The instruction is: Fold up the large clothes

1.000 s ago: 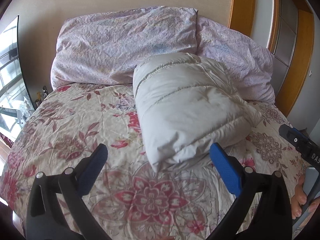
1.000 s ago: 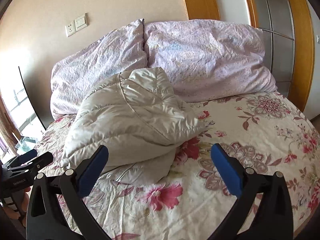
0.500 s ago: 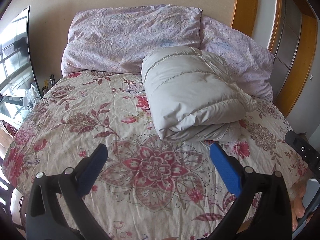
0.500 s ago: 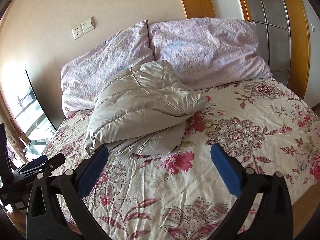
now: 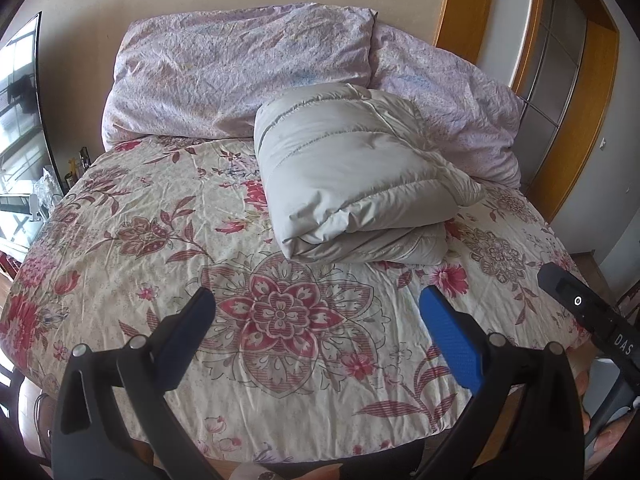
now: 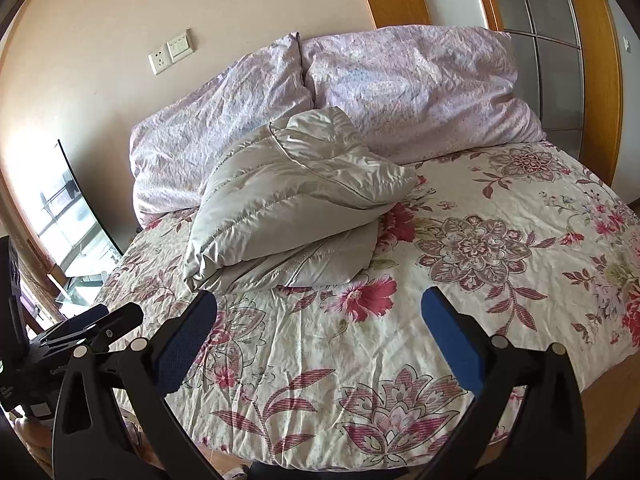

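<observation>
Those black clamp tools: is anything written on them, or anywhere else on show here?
"DAS": white letters on the right gripper's black body, seen from the left wrist view; it may run on out of view.
Pale lettering on the left gripper's body, seen from the right wrist view: too blurred to read.
Nothing else readable.

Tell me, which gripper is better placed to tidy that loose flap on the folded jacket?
Probably the right gripper: its view faces the jacket flap side. The left gripper faces the neat fold. Both are open and well back.
</observation>
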`<state>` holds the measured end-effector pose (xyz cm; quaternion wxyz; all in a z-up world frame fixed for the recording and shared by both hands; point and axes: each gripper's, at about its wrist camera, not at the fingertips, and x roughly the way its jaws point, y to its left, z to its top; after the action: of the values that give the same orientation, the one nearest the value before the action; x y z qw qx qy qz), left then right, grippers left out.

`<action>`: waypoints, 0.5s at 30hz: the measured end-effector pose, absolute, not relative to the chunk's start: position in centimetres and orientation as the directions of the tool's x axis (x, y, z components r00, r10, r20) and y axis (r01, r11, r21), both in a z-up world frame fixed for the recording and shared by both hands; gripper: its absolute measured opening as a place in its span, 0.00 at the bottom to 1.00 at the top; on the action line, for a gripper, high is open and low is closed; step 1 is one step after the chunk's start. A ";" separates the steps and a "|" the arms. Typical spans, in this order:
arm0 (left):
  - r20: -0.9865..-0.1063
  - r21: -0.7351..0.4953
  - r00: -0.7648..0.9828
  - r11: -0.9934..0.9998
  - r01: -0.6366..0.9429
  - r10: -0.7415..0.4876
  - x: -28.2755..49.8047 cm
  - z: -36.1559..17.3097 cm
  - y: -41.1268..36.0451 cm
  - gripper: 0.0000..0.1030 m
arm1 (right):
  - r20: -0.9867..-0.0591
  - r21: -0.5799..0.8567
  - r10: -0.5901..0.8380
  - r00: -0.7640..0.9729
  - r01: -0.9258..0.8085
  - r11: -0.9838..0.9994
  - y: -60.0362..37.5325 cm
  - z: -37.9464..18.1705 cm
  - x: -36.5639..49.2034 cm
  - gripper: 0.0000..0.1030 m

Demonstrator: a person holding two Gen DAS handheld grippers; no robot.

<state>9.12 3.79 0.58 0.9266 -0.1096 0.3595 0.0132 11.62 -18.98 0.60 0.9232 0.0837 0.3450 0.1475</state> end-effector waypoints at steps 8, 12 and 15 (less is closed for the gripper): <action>-0.665 -0.205 0.743 0.975 -0.083 -0.076 9.0 0.8 3.4 0.98 | -0.613 0.264 0.340 0.713 -0.221 0.939 -18.9 0.7 11.5 0.99; -0.664 -0.208 0.744 0.975 -0.085 -0.077 9.0 0.9 3.4 0.98 | -0.613 0.268 0.350 0.709 -0.230 0.936 -18.7 0.8 11.6 0.99; -0.664 -0.221 0.743 0.971 -0.089 -0.083 9.0 0.9 3.7 0.98 | -0.614 0.278 0.362 0.701 -0.237 0.931 -18.6 0.8 11.7 0.99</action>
<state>8.99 3.66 0.88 0.9257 -0.1199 0.3586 0.0016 11.67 -18.60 0.81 0.9180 0.0894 0.3503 0.1632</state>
